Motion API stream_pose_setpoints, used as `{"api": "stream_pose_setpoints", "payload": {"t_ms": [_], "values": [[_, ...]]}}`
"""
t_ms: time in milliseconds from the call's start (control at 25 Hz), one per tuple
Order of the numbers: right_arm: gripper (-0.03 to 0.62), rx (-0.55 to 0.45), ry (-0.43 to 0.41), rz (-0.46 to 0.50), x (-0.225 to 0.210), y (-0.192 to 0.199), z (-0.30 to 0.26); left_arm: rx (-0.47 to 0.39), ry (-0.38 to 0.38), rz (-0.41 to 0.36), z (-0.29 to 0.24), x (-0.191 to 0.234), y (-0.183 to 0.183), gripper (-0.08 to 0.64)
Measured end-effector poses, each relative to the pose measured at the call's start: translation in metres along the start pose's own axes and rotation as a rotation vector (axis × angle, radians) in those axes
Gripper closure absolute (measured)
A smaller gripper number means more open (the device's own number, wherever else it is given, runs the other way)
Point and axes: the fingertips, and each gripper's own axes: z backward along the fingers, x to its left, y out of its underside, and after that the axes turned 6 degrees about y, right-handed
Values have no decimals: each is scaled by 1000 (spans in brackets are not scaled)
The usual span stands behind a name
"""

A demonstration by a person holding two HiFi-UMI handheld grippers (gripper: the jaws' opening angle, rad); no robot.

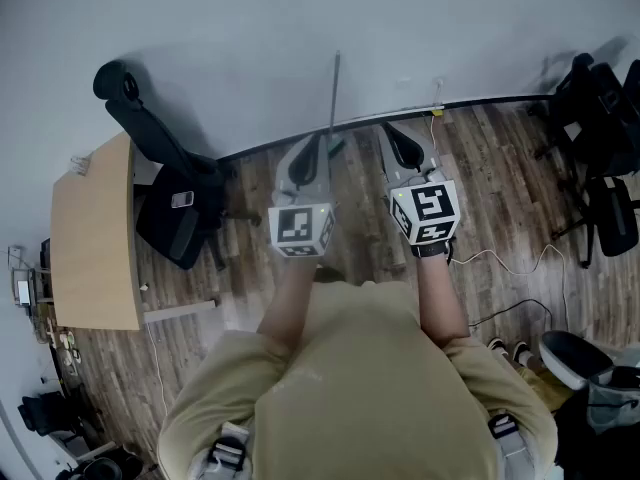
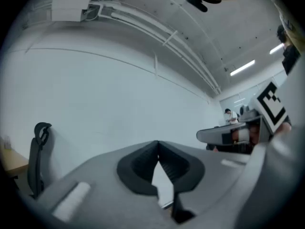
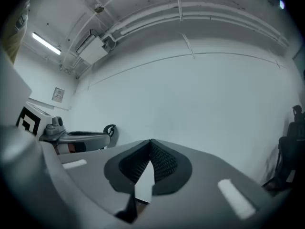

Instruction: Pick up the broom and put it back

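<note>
The broom (image 1: 334,93) shows in the head view as a thin grey pole standing against the white wall, with a teal bit at its foot by the skirting. My left gripper (image 1: 308,146) points at the wall just left of that pole; whether it touches the pole I cannot tell. In the left gripper view its jaws (image 2: 157,142) meet at the tips with nothing between them, and the broom is not in sight there. My right gripper (image 1: 398,136) is held level beside it, a little to the right, and is shut and empty (image 3: 150,141).
A black office chair (image 1: 165,168) and a wooden desk (image 1: 95,233) stand to the left. More black chairs (image 1: 600,148) crowd the right. A white cable (image 1: 500,258) trails over the wood floor. The white wall (image 1: 250,48) is close ahead.
</note>
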Motion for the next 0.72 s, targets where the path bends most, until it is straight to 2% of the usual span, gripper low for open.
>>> {"api": "stream_pose_setpoints", "payload": {"t_ms": [200,440,600,720], "values": [[589,-9,1,-11,-3,1,4,-18,28,-15,0,-9,-5,558],[589,51,-25,-24,2,30,-9,32,18,56,-3,8,28,558],[589,118,-8,-64,-4,63,-43,61,52,101,-29,27,58,558],[589,144,-3,-90,-8,72,-80,61,79,94,-54,47,66,558]]}}
